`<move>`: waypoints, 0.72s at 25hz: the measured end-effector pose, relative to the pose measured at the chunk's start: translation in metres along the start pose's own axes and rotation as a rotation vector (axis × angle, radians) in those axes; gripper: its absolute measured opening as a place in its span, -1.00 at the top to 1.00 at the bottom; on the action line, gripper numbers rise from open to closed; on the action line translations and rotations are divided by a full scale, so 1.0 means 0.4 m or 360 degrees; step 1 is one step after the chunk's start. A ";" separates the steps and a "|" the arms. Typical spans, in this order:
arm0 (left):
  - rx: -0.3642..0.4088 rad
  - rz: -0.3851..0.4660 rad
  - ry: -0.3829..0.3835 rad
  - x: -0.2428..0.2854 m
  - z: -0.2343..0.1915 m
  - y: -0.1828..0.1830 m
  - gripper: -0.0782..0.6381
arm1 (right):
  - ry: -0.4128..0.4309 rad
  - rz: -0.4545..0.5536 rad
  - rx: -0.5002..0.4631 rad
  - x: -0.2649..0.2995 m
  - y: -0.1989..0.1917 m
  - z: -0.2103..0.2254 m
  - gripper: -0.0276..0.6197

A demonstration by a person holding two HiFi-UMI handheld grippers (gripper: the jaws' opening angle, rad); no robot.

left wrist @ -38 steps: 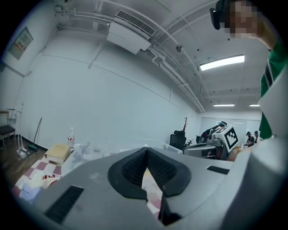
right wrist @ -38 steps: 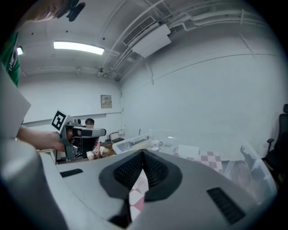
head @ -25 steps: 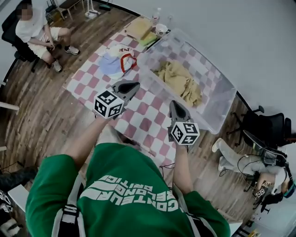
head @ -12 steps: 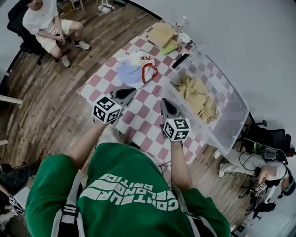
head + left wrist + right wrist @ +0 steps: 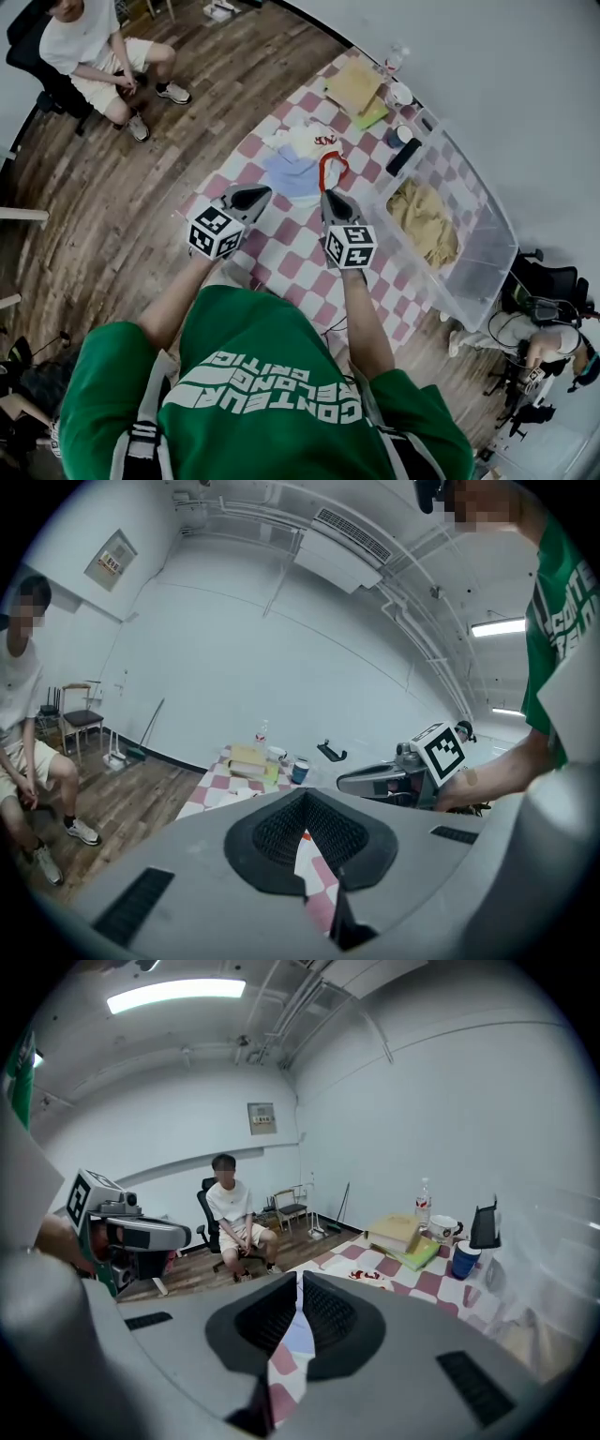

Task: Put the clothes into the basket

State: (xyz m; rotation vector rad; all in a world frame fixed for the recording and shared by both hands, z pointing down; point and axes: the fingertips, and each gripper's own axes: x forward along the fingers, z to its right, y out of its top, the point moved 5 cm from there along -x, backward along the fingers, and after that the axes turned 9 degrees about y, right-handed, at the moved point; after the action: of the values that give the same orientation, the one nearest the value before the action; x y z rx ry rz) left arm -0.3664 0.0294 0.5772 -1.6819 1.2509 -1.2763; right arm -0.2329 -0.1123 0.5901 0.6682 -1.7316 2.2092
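Reaching step: left gripper [image 5: 253,195] and right gripper [image 5: 330,199], both closed and empty, likely must open over the clothes [image 5: 300,169] at twelve o'clock.

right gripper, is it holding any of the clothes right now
No: the right gripper has its jaws shut together with nothing between them, and the clothes lie untouched ahead of it.

This looks like a lab or test room. It has bare white walls [image 5: 422,1101], a wood floor [image 5: 141,178], pipes [image 5: 412,621] and a long lamp [image 5: 173,996] overhead, an office chair [image 5: 548,277], and a person [image 5: 89,47] sitting nearby.
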 end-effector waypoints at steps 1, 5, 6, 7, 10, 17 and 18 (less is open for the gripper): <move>-0.0004 -0.0007 0.0002 -0.004 -0.022 -0.002 0.77 | -0.0012 -0.0009 0.0011 0.024 0.001 0.003 0.89; -0.0027 -0.0021 0.0020 -0.008 -0.099 -0.006 0.77 | -0.0066 -0.0046 0.0074 0.114 0.000 0.034 0.87; -0.0032 -0.0022 0.0024 -0.005 -0.115 -0.007 0.77 | -0.0070 -0.0061 0.0091 0.136 -0.003 0.044 0.82; -0.0034 -0.0025 0.0027 -0.001 -0.130 -0.009 0.77 | -0.0068 -0.0080 0.0107 0.159 -0.008 0.053 0.69; -0.0034 -0.0056 0.0011 0.018 -0.160 -0.017 0.77 | -0.0057 -0.0157 0.0106 0.222 -0.025 0.076 0.27; -0.0031 -0.0128 -0.0061 0.085 -0.204 -0.035 0.77 | -0.0093 -0.0389 0.0178 0.351 -0.084 0.169 -0.26; -0.0040 -0.0135 -0.0064 0.095 -0.213 -0.040 0.77 | -0.0111 -0.0423 0.0197 0.363 -0.097 0.181 -0.29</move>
State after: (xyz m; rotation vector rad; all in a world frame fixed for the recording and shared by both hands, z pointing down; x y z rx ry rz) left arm -0.4408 0.0015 0.6285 -1.7871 1.1875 -1.2746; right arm -0.3259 -0.1836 0.7091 0.9549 -1.4477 2.1406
